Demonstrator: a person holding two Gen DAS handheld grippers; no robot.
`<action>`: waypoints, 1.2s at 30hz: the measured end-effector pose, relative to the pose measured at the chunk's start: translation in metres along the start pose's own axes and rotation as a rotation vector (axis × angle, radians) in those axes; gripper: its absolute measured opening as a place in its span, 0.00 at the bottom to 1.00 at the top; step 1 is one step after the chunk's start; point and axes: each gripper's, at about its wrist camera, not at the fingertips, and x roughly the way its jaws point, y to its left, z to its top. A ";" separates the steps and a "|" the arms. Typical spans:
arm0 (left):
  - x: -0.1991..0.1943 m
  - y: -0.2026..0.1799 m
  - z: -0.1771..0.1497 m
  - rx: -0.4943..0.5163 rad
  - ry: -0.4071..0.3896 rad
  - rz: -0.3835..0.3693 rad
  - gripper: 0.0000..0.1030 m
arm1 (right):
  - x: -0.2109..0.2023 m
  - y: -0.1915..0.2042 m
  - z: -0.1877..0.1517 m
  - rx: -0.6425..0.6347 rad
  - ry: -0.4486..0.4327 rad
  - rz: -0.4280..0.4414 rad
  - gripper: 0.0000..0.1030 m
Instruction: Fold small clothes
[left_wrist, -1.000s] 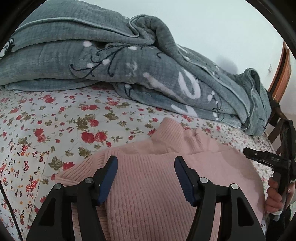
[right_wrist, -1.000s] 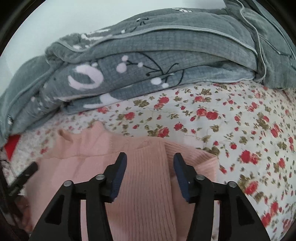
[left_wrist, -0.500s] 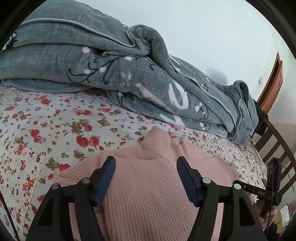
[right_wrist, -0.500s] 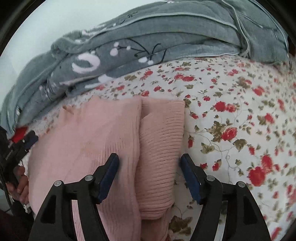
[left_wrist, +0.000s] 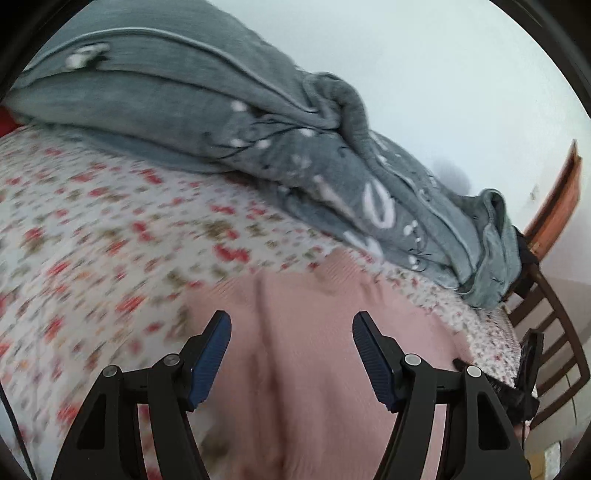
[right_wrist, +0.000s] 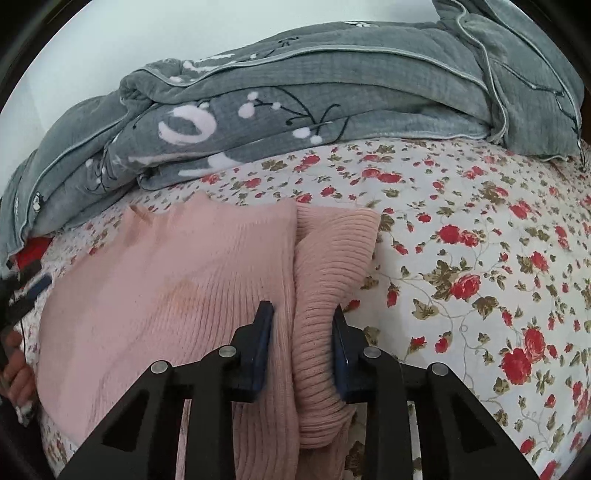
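The right gripper (right_wrist: 302, 326) has narrow jaws straddling the sweater's folded sleeve (right_wrist: 332, 266), lengthwise ahead; the left gripper (left_wrist: 291, 338) gapes wide.

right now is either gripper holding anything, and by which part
The right gripper pinches the pink sweater by its folded-in ribbed sleeve, near the lower end. The left gripper is open above the sweater, holding nothing.

The right tongs (right_wrist: 303, 341), spread wide half a second ago, now pinch the folded sleeve (right_wrist: 328, 295) of the pink sweater (right_wrist: 166, 288). The left tongs (left_wrist: 291, 354) swing rightward, view blurred.
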 end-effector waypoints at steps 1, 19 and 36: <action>-0.008 0.006 -0.008 -0.033 0.000 0.004 0.65 | 0.001 -0.002 0.000 0.011 0.005 0.007 0.35; 0.029 -0.004 -0.019 -0.090 0.214 0.116 0.21 | -0.005 -0.005 0.001 0.038 0.002 0.054 0.24; -0.024 -0.031 -0.065 -0.044 0.266 0.088 0.32 | -0.082 -0.025 -0.041 0.083 0.015 0.101 0.24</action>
